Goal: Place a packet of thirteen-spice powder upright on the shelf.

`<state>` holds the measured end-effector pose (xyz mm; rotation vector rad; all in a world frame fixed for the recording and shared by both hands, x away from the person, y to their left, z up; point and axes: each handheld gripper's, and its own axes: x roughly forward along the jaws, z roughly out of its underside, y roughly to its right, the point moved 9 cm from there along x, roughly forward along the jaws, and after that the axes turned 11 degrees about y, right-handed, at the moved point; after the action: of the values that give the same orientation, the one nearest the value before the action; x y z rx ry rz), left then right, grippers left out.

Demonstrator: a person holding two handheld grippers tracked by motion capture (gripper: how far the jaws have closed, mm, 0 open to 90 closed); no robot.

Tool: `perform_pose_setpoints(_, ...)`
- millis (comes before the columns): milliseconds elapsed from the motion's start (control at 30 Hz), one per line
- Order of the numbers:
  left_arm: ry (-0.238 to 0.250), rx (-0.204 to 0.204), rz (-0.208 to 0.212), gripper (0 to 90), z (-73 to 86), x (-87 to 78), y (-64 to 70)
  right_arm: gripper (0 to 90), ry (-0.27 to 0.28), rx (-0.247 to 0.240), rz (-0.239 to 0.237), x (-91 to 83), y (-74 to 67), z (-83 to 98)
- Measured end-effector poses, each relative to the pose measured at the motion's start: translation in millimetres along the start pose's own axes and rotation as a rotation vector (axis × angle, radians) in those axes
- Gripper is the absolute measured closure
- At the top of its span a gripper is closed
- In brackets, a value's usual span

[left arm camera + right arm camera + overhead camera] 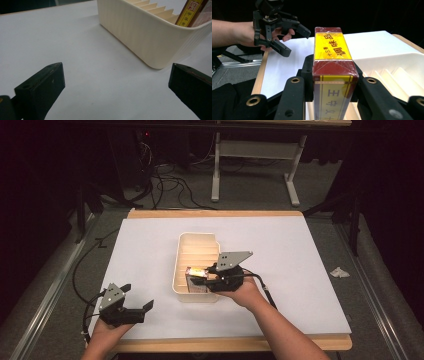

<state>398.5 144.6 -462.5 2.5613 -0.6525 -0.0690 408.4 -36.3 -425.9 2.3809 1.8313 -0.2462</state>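
Holding a red-and-yellow box [333,67] in your right tool [212,276], jaws clamped on its two long sides. Box is foil-wrapped with printed characters on the yellow panel. In the high view it sits at the near end of the cream slotted bin [197,251], over the near slots; can't tell whether it touches the bin floor. The left gripper view shows the box's top poking above the bin rim [160,17].

Your left tool [142,308] is spread wide, nothing between the jaws, low over the white sheet [150,250] at the near-left of the counter [215,213], well apart from the bin. Your left hand [107,329] grips it from behind.

Bin's far slots look empty. A crumpled scrap [339,272] lies off the counter's right edge.
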Motion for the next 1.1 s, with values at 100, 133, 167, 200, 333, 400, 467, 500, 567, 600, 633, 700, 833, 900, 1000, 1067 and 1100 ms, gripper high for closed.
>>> perform_pose_setpoints(100, -0.004, 0.002, 0.000, 1.0, 0.8, 0.3, 0.0, 68.8, -0.009, 0.007, 0.003, 1.0, 1.4, 2.6)
perform_pose_setpoints(133, -0.003, 0.001, 0.001, 1.0, 0.8, 0.3, 0.3, 68.8, -0.015, 0.006, 0.001, 1.8, 2.2, 4.5)
perform_pose_setpoints(167, -0.005, 0.005, 0.001, 1.0, 0.7, -0.1, 0.5, 68.8, -0.016, 0.005, 0.001, 2.2, 2.7, 5.5)
perform_pose_setpoints(200, -0.003, 0.006, 0.002, 1.0, 0.3, -0.3, 0.7, 68.8, -0.017, 0.010, 0.000, 3.0, 2.9, 6.8)
perform_pose_setpoints(333, 0.001, 0.003, 0.000, 1.0, -1.3, -1.1, 0.0, 68.7, -0.028, 0.009, -0.003, 6.0, 3.0, 10.4)
perform_pose_setpoints(400, 0.001, 0.002, 0.000, 1.0, -1.3, -1.0, -0.5, 68.6, -0.030, 0.004, -0.004, 8.0, 2.8, 12.2)
perform_pose_setpoints(467, 0.000, 0.001, 0.002, 1.0, -1.2, -1.0, 0.0, 68.5, -0.036, 0.005, 0.001, 9.4, 2.8, 14.7)
perform_pose_setpoints(500, -0.001, 0.002, 0.002, 1.0, -1.1, -1.1, 0.4, 68.5, -0.036, 0.008, 0.004, 10.0, 2.8, 15.9)
perform_pose_setpoints(567, 0.001, 0.001, 0.003, 1.0, -1.3, -1.1, 0.8, 68.4, -0.043, 0.004, 0.004, 11.6, 2.9, 19.1)
perform_pose_setpoints(600, 0.003, -0.002, 0.003, 1.0, -1.6, -1.0, 1.0, 68.4, -0.047, 0.001, 0.007, 12.2, 3.1, 20.5)
perform_pose_setpoints(633, 0.003, -0.001, 0.002, 1.0, -1.6, -1.1, 0.8, 68.4, -0.052, 0.003, 0.007, 12.6, 2.8, 21.7)
perform_pose_setpoints(700, 0.005, -0.001, 0.002, 1.0, -2.0, -1.2, 0.9, 68.4, -0.058, 0.005, 0.008, 13.7, 2.2, 23.9)
perform_pose_setpoints(833, 0.005, -0.003, 0.002, 1.0, -1.9, -0.9, 1.1, 68.2, -0.062, 0.006, 0.011, 15.4, 1.9, 26.7)
perform_pose_setpoints(900, 0.002, 0.000, 0.001, 1.0, -1.4, -0.9, 0.5, 68.2, -0.071, 0.007, 0.012, 16.0, 2.1, 29.2)
perform_pose_setpoints(1000, 0.004, -0.001, 0.001, 1.0, -1.8, -1.1, 0.8, 68.0, -0.071, 0.014, 0.012, 16.8, 2.2, 32.1)
perform_pose_setpoints(1067, 0.008, -0.002, 0.001, 1.0, -3.0, -1.2, 0.8, 67.9, -0.073, 0.015, 0.011, 17.2, 1.9, 33.8)
perform_pose_setpoints(1100, 0.009, -0.001, 0.000, 1.1, -3.2, -1.2, 0.4, 67.1, -0.076, 0.017, 0.011, 17.3, 1.6, 34.6)
